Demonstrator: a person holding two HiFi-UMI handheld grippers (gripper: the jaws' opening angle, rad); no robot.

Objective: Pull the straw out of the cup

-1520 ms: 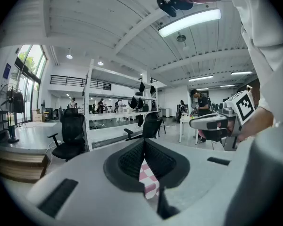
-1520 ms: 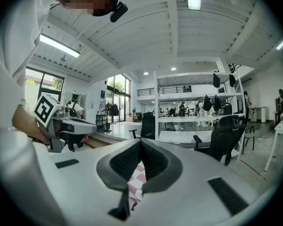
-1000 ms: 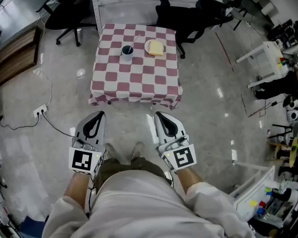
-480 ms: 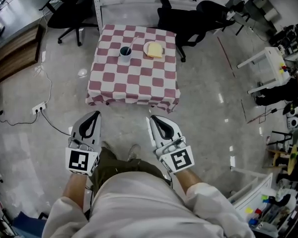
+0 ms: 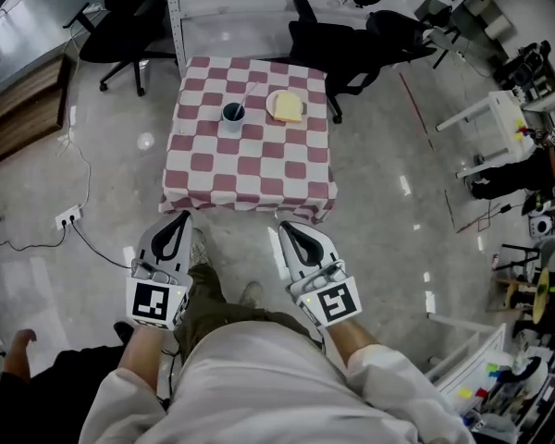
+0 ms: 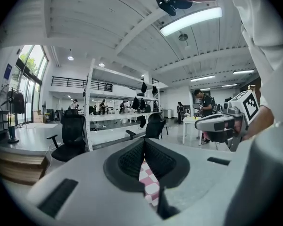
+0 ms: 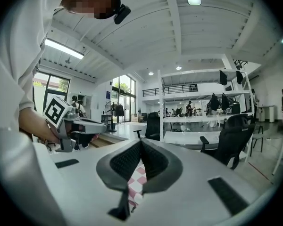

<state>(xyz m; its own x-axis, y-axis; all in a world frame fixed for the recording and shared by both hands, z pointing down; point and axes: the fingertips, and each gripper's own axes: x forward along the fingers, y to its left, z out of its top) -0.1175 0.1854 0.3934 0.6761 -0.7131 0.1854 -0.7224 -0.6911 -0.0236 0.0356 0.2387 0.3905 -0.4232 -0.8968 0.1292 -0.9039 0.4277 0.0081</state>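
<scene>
Counter (image 5: 250,169) under a red-and-white checked cloth, viewed from above. On the counter's far half: white cup (image 5: 232,117) with a dark inside, thin straw (image 5: 248,91) leaning out of it toward the far edge. Just beside the cup, toward the counter's right side: plate (image 5: 270,105) bearing a yellow slab (image 5: 290,108). Short of the counter's near edge, over the floor (image 5: 379,202): left gripper (image 5: 183,216) and right gripper (image 5: 284,226), both well apart from the cup. Fingers (image 6: 129,161) of each pressed tip to tip, holding nothing. Beyond the counter's far edge: black office chairs (image 5: 342,35).
</scene>
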